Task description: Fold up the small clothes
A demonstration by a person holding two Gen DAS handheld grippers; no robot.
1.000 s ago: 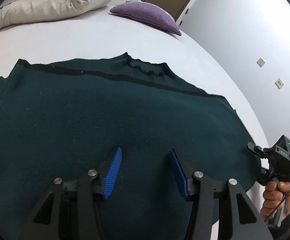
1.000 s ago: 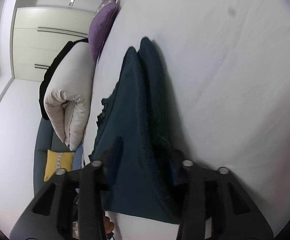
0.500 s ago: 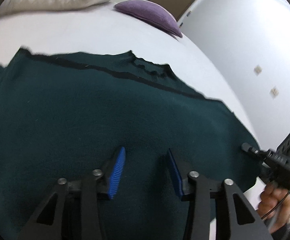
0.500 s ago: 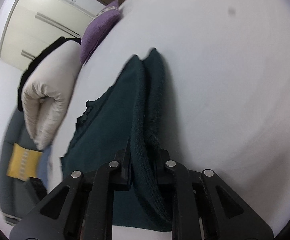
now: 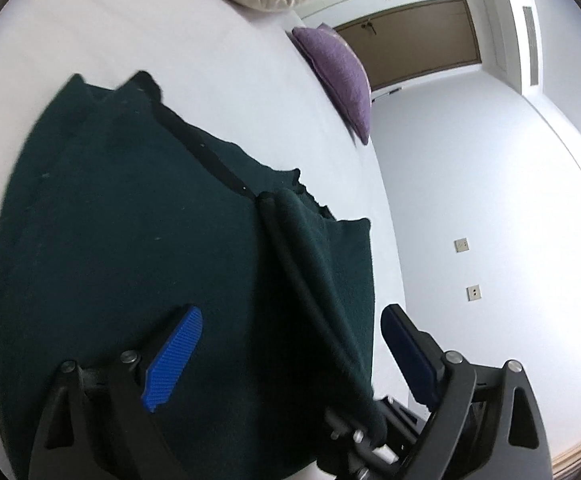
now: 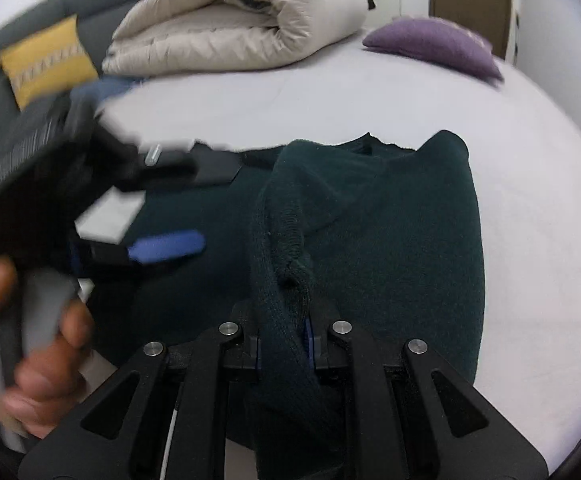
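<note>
A dark green knit sweater (image 5: 122,248) lies on the white bed. In the left wrist view its right side is lifted into a fold (image 5: 314,264) that runs between my blue pads. My left gripper (image 5: 290,344) is open wide, above the sweater. It also shows blurred in the right wrist view (image 6: 166,246). My right gripper (image 6: 284,324) is shut on the sweater's edge and holds it raised over the sweater body (image 6: 402,248).
A rolled beige duvet (image 6: 242,20) and a purple pillow (image 6: 434,42) lie at the far side of the bed (image 6: 530,240). A yellow cushion (image 6: 46,60) leans on a grey sofa. A white wall (image 5: 490,200) and brown door (image 5: 414,36) stand at the right.
My right gripper shut on the sweater's side edge and carried it up and over toward the middle. My left gripper opened wider and turned right.
</note>
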